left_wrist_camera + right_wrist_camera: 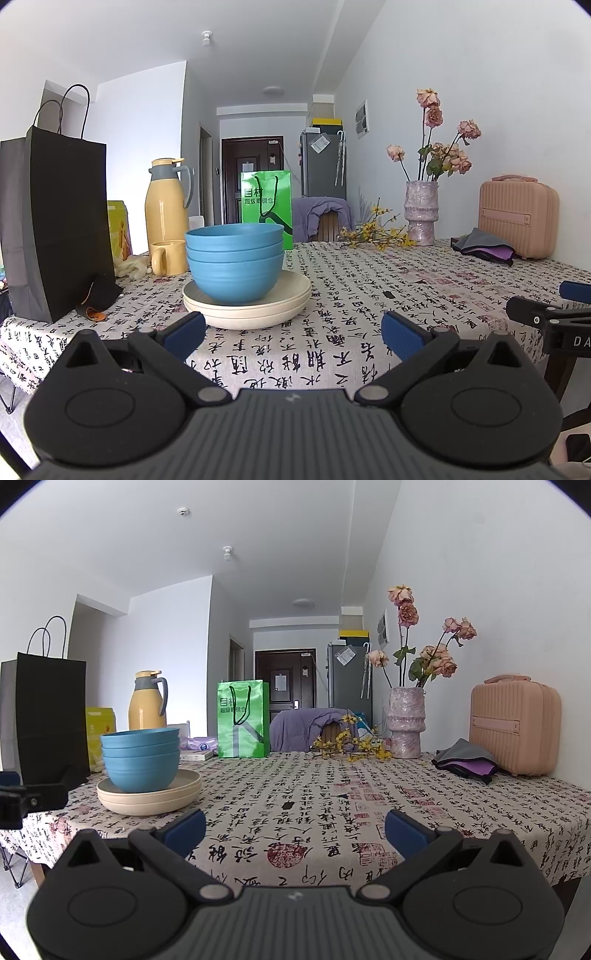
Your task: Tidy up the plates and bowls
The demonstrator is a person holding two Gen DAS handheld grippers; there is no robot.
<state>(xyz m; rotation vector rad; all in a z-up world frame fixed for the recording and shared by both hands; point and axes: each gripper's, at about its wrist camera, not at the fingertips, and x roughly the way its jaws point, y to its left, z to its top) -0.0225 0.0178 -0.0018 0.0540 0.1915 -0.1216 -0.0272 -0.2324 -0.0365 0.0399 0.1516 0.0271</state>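
Three blue bowls nest in one stack on top of stacked cream plates on the patterned tablecloth. In the right wrist view the same blue bowls and cream plates stand to the left. My left gripper is open, just in front of the plates, a little to their right, holding nothing. My right gripper is open and empty above the near part of the cloth, well to the right of the stack. Its tip shows at the right edge of the left wrist view.
A black paper bag, a yellow jug and a yellow mug stand left of the stack. A green bag is behind it. A vase of dried roses, a pink case and folded cloth sit at the right.
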